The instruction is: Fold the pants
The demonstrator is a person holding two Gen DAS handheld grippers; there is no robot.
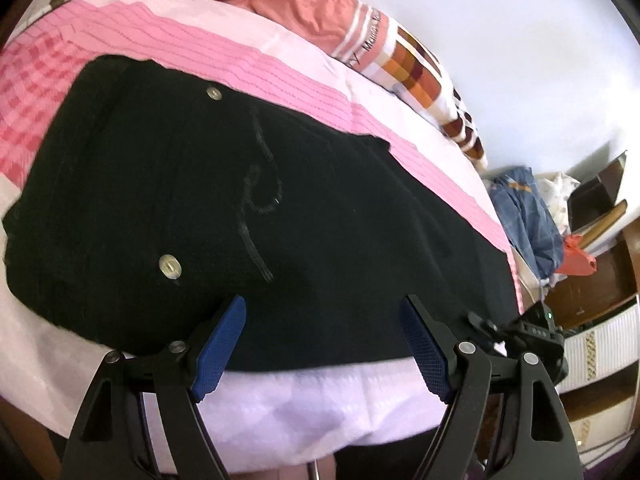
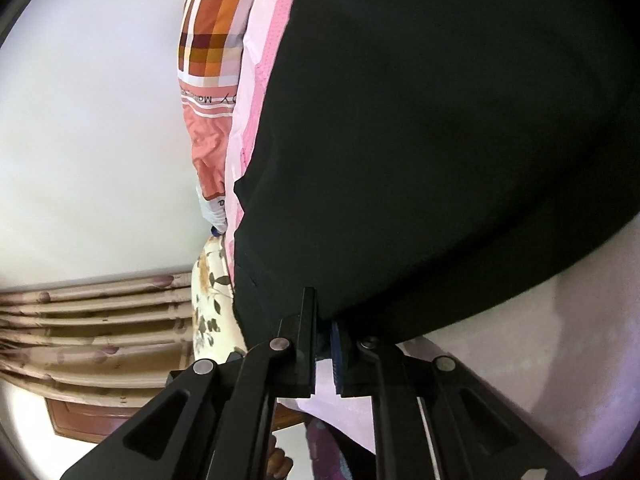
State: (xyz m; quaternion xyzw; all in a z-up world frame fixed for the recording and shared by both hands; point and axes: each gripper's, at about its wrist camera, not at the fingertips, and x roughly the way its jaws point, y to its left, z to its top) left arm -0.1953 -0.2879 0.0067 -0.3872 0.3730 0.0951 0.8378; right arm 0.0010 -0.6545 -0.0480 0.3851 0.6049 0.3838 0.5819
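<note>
On the bed: one pair of black pants lay spread flat on the pink and white bedsheet.
Count of pants: one.
Buttons on the pants: I counted two, pale and round.
Pillows: two along the far edge by the wall, one coral and checked, one floral.
Grippers: two, both mine.
My left gripper: its fingers stood wide apart over the near edge of the pants, blue pads clamping nothing.
Pants against left gripper: the near hem ran between the two pads, the cloth just ahead of them.
My right gripper: pressed together, pinching the pants' edge.
Pants against right gripper: the cloth rose ahead and above its fingers.
</note>
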